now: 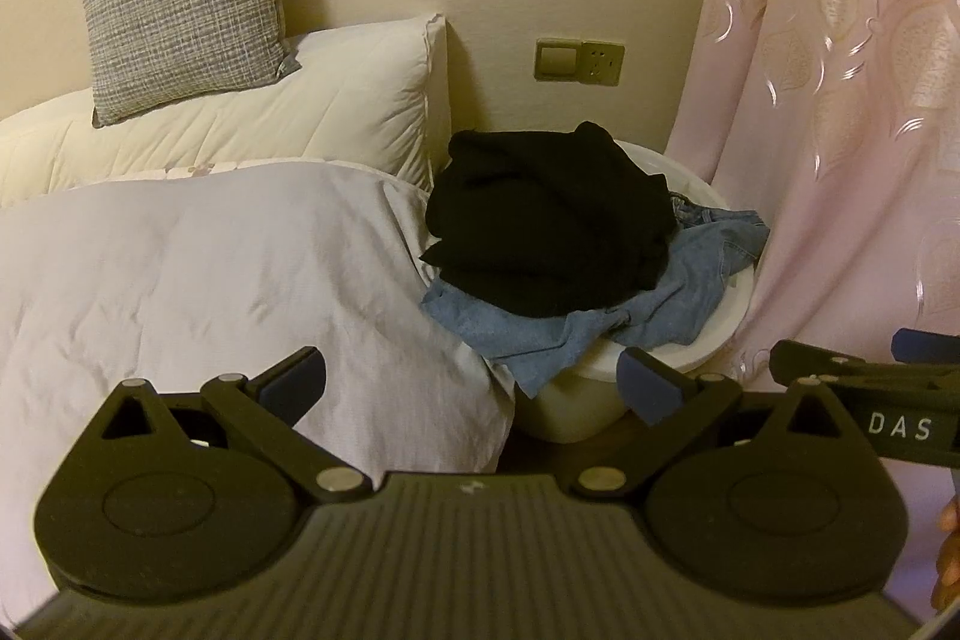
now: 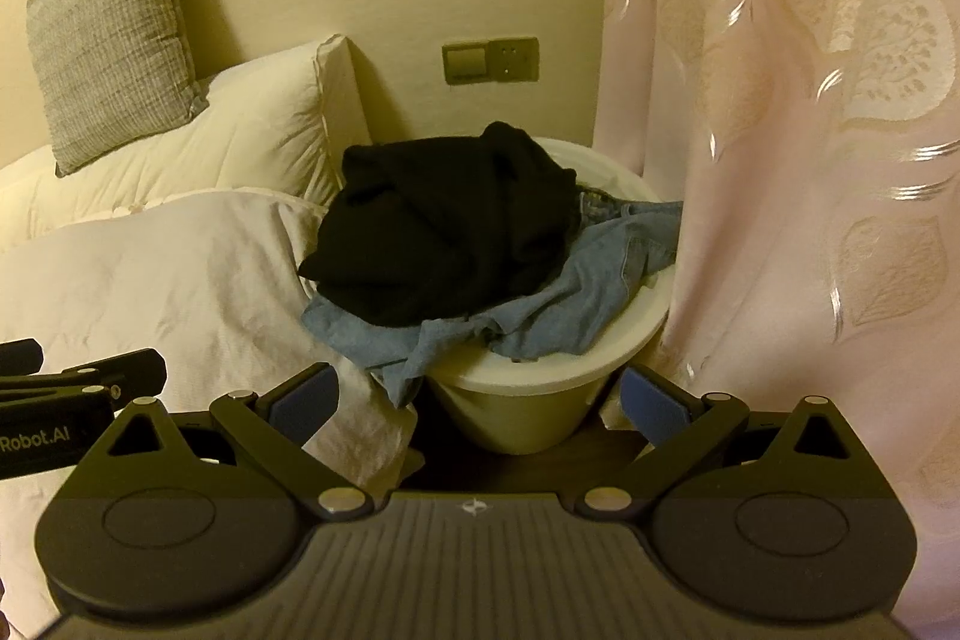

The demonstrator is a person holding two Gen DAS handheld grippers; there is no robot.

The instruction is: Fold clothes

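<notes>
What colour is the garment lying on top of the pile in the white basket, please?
Black; the top garment shows best in the right wrist view, over blue denim.

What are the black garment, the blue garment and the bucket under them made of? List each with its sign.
Black garment: seems a soft, matte knit; thick, rounded folds, no sheen.
Blue garment: looks like denim; faded blue weave with stitched seams.
Bucket: probably plastic; smooth, pale, even wall and a moulded rim.
</notes>
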